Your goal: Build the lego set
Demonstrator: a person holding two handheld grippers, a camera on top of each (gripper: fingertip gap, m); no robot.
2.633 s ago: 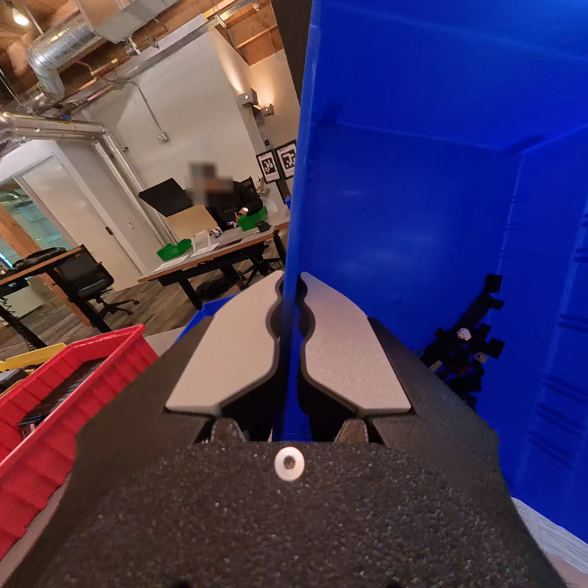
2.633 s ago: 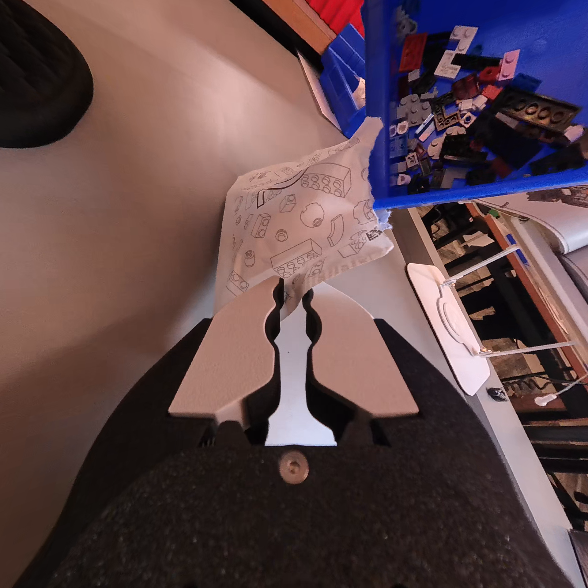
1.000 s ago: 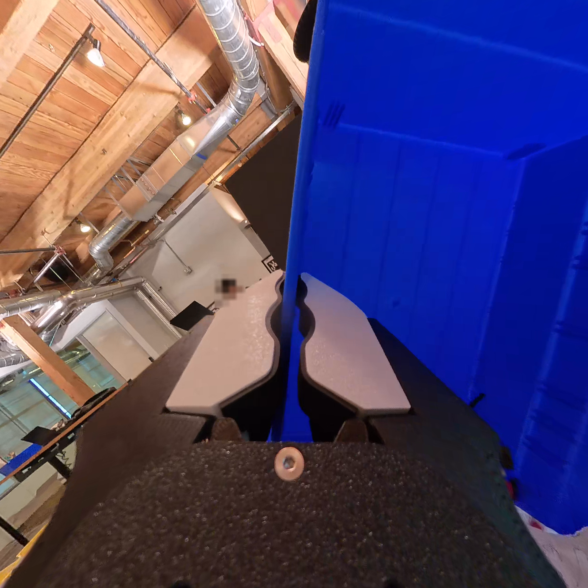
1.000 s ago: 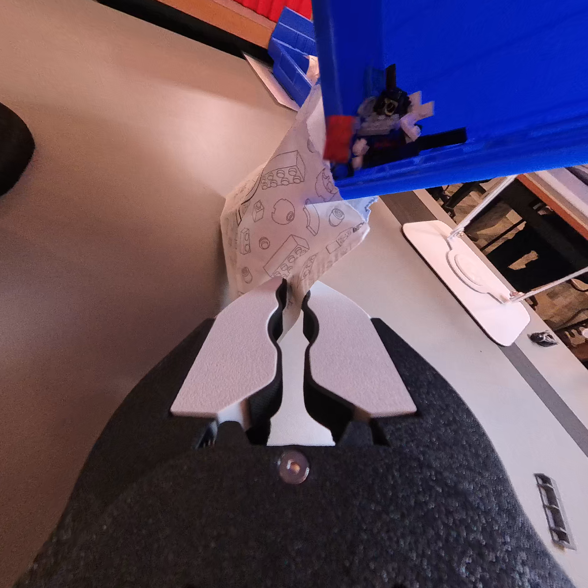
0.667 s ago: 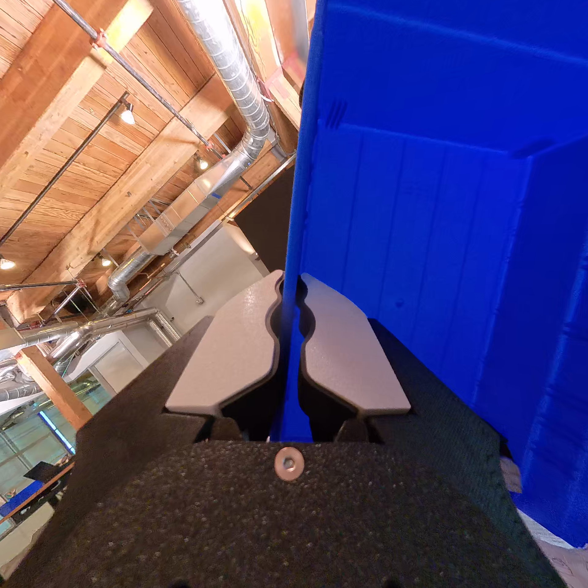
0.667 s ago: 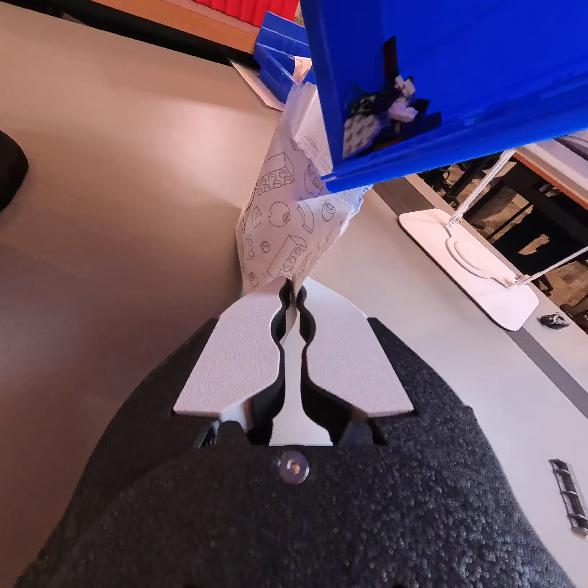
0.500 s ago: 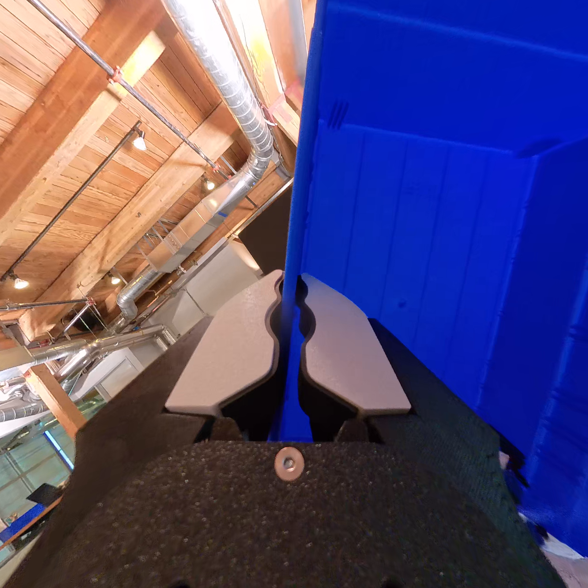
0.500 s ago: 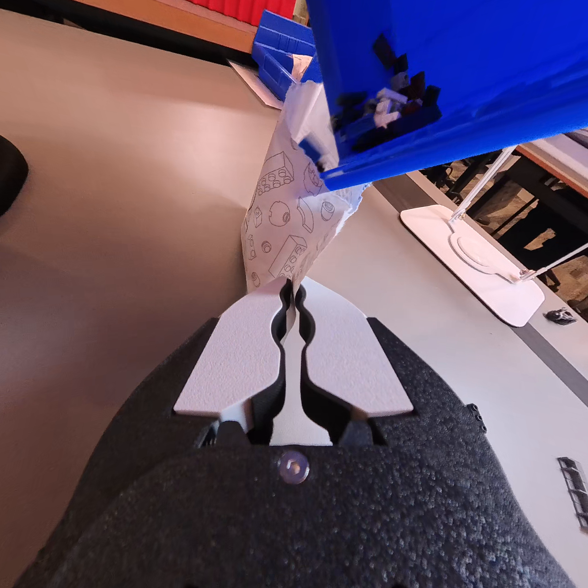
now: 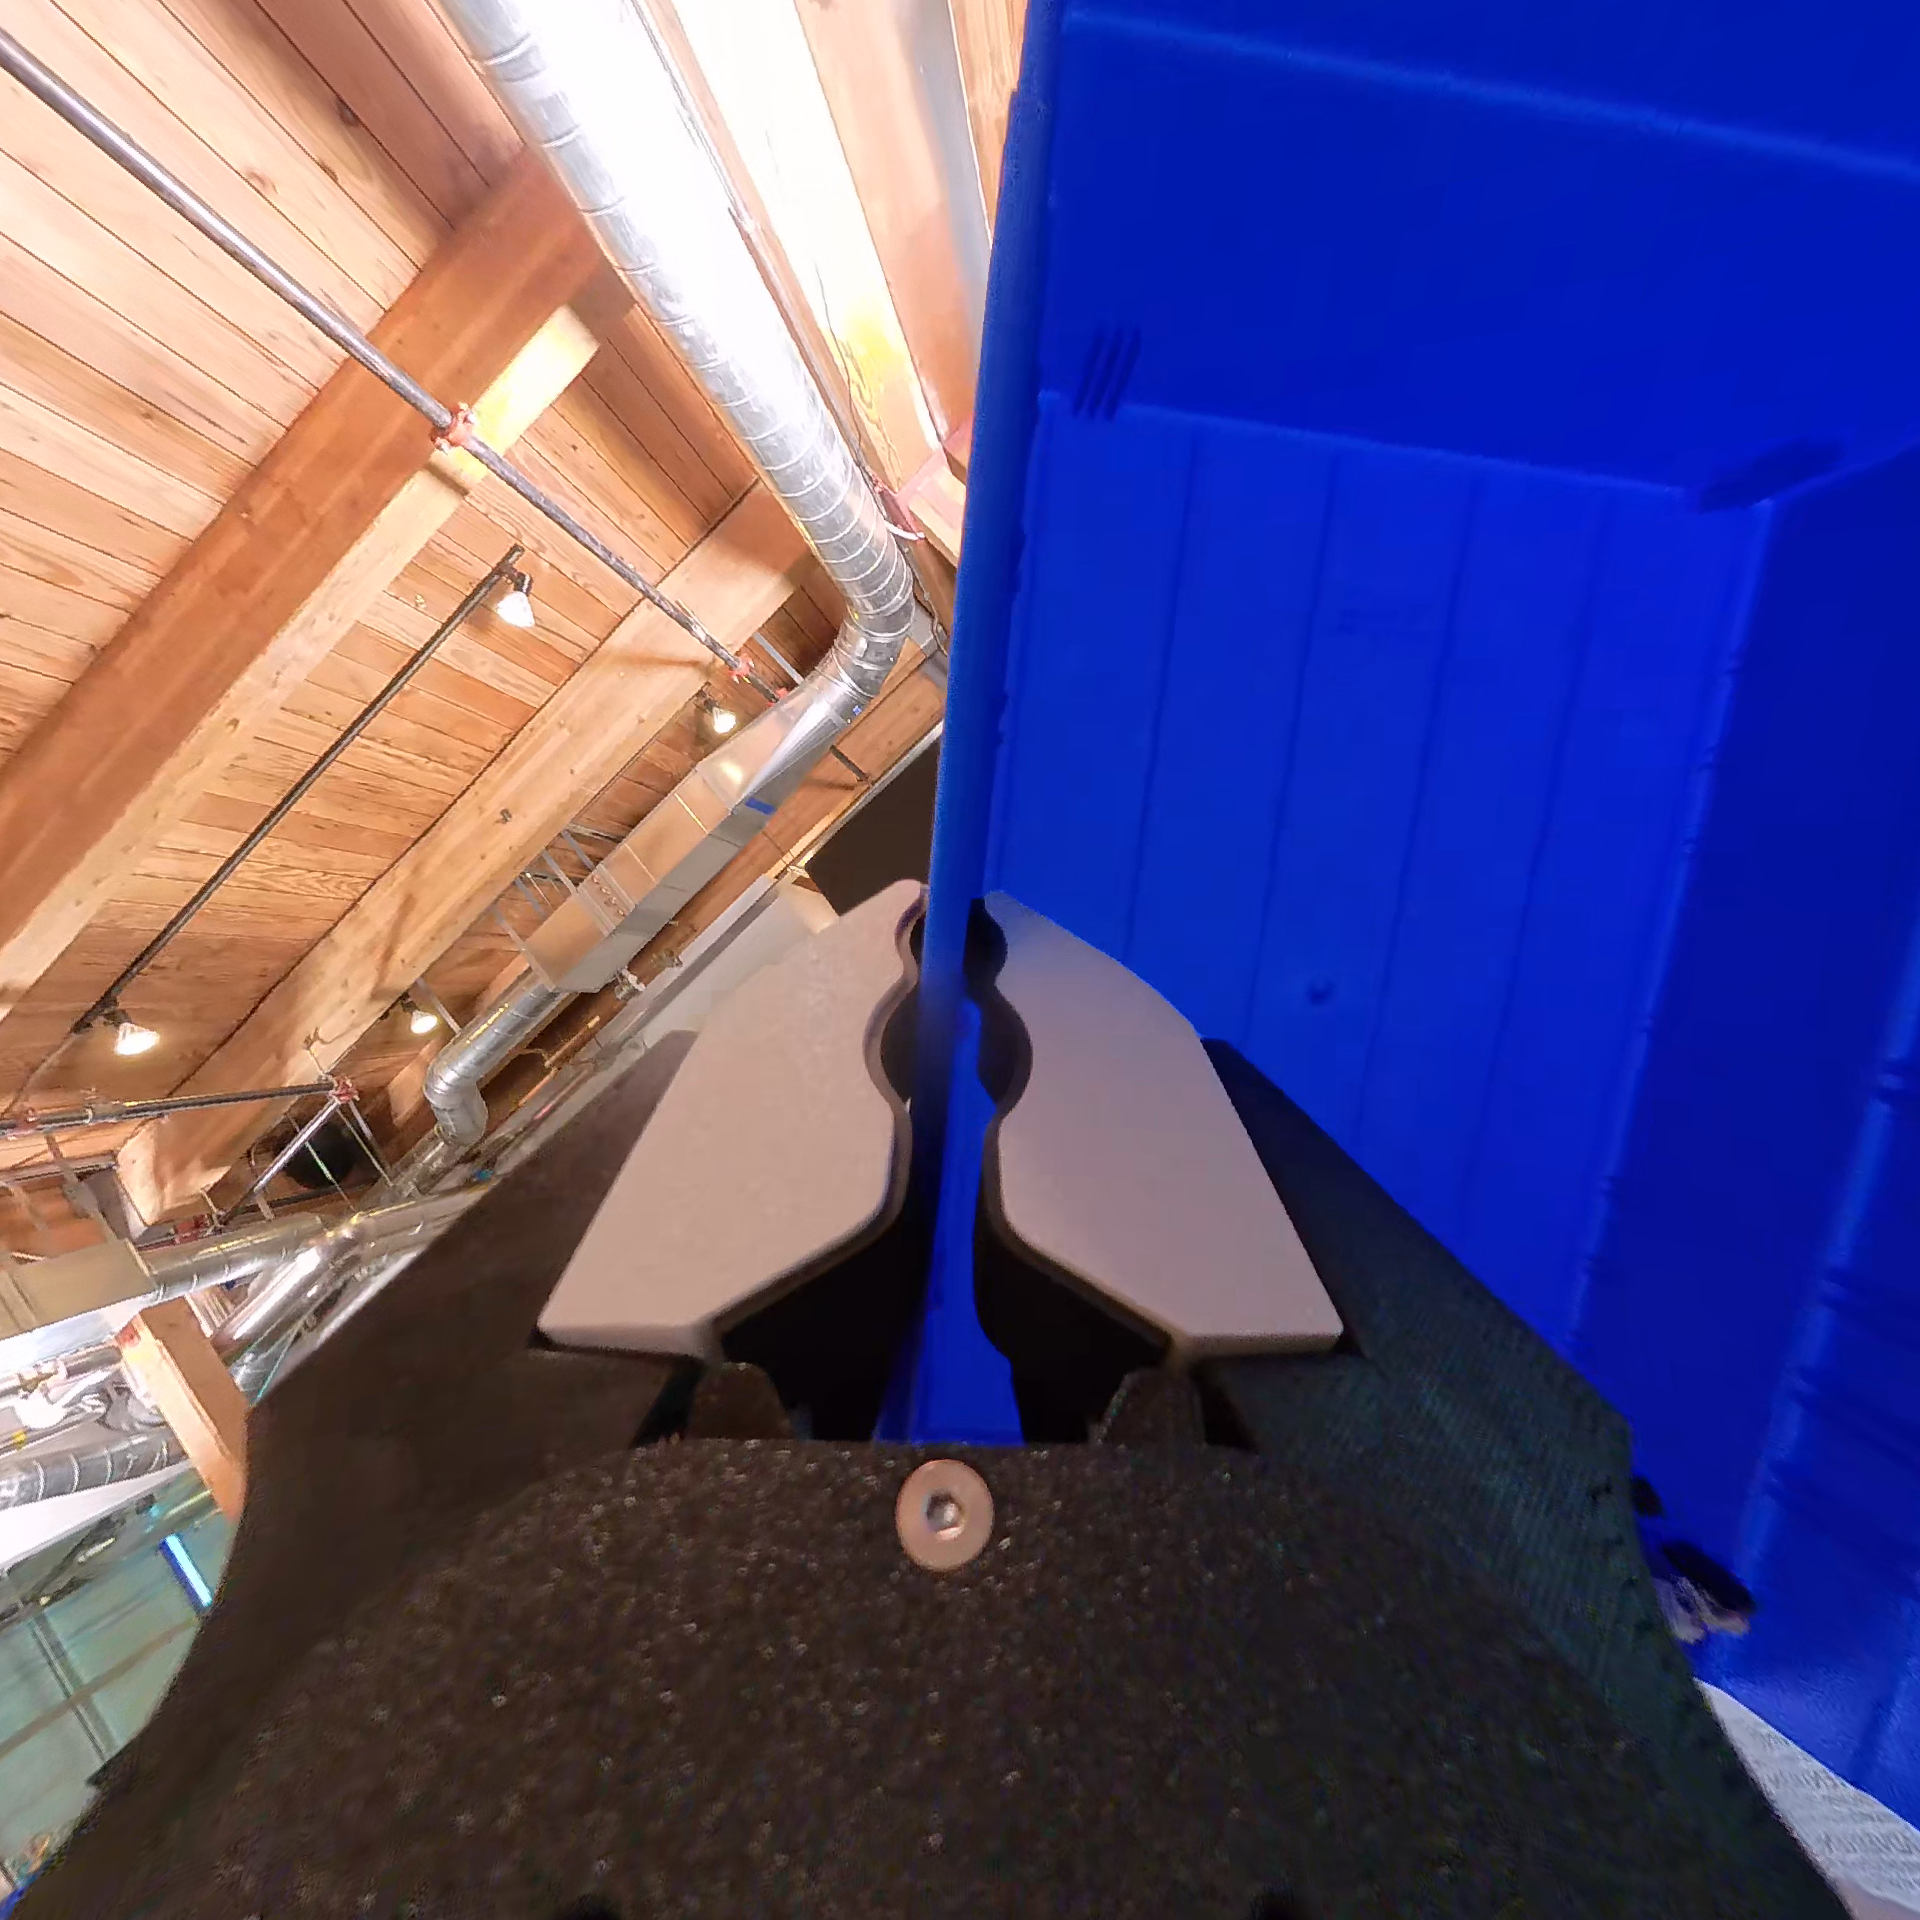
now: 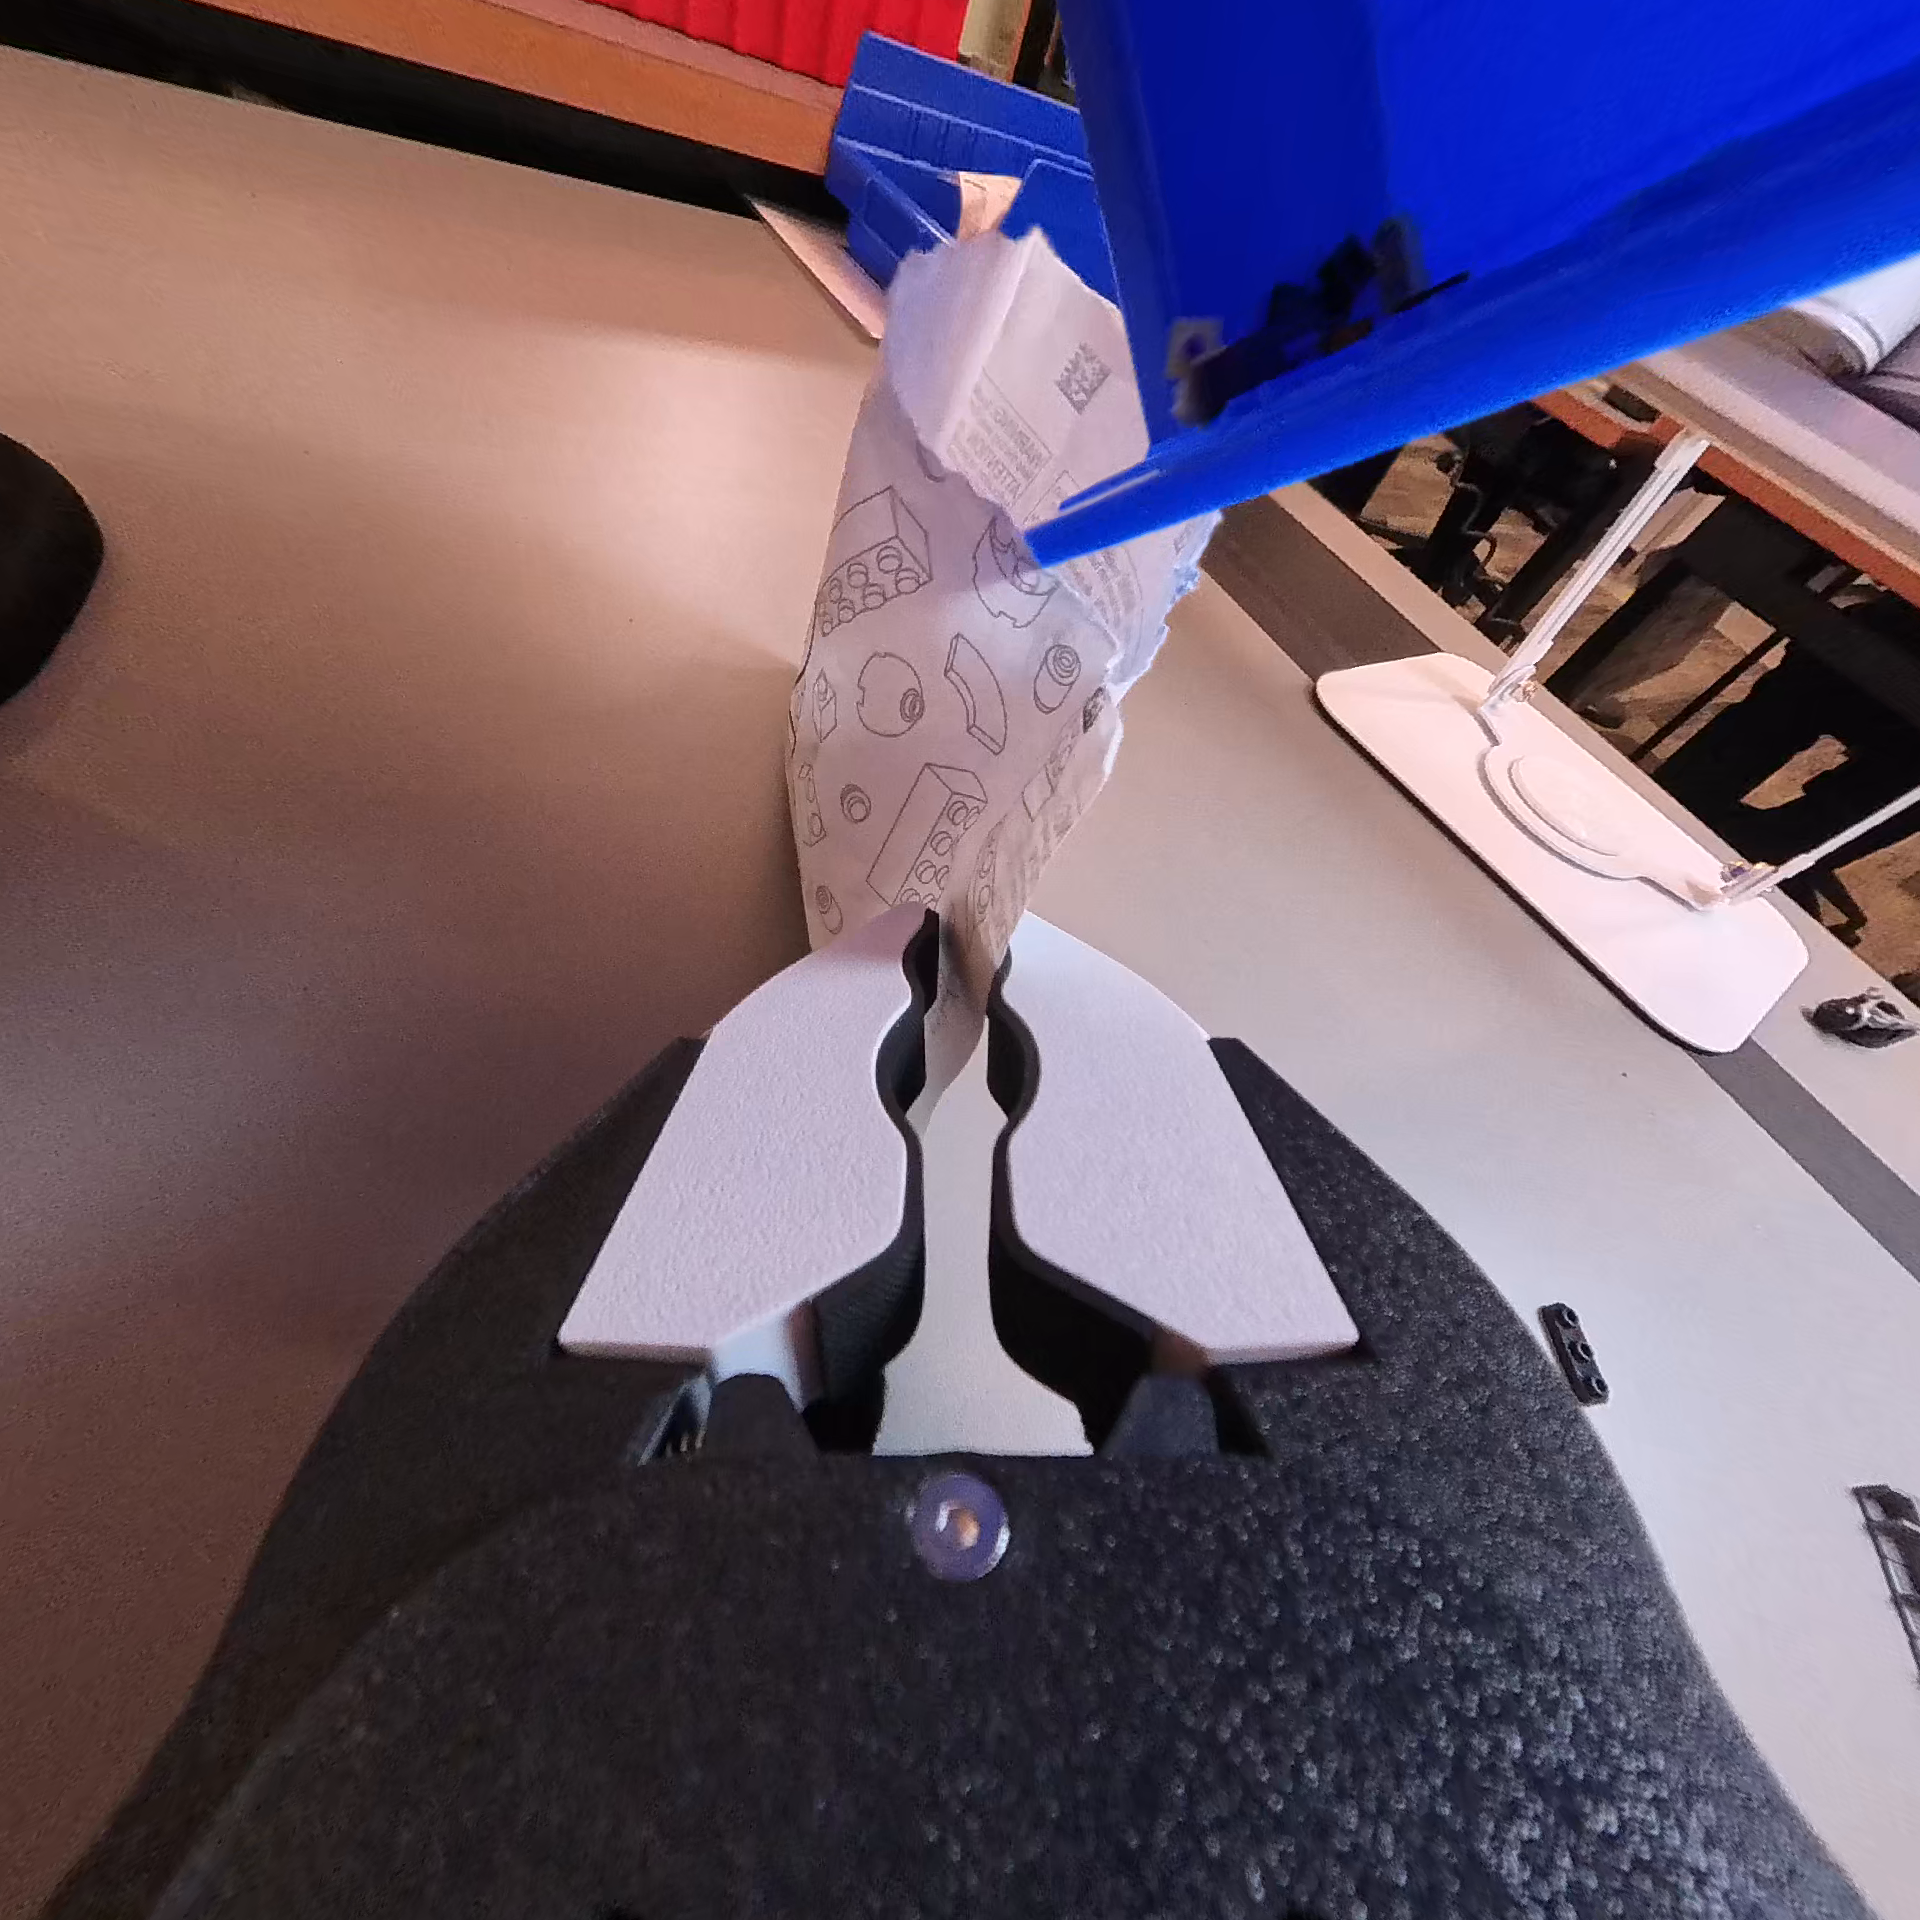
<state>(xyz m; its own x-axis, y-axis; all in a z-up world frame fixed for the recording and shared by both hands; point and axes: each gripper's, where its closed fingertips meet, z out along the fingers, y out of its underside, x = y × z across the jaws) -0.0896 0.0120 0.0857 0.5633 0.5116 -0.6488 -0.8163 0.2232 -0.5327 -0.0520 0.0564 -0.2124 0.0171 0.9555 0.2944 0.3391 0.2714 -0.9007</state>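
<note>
My left gripper point(image 9: 943, 914) is shut on the side wall of a blue plastic bin point(image 9: 1455, 727), which is tipped steeply so its inside faces me. A few small dark toy bricks point(image 9: 1704, 1590) cling at its low corner. In the right wrist view the same bin point(image 10: 1455, 156) hangs tilted above a white paper bag point(image 10: 935, 707) printed with brick drawings. Its low corner sits at the bag's torn open top, with small bricks point(image 10: 1320, 301) gathered there. My right gripper point(image 10: 961, 925) is shut on the bag's lower edge and holds it upright over the table point(image 10: 364, 623).
A white flat stand base point(image 10: 1558, 831) with thin rods lies on the table to the right. Small dark brick pieces point(image 10: 1574, 1351) lie by the right gripper. Another blue bin point(image 10: 935, 156) and a wooden edge stand at the back. Wooden ceiling and ducts point(image 9: 727, 312) fill the left wrist view.
The left gripper has tipped the blue bin much steeper. The bricks slid to its low corner and most have left the bin at the bag's mouth. The bag now stands more upright.
</note>
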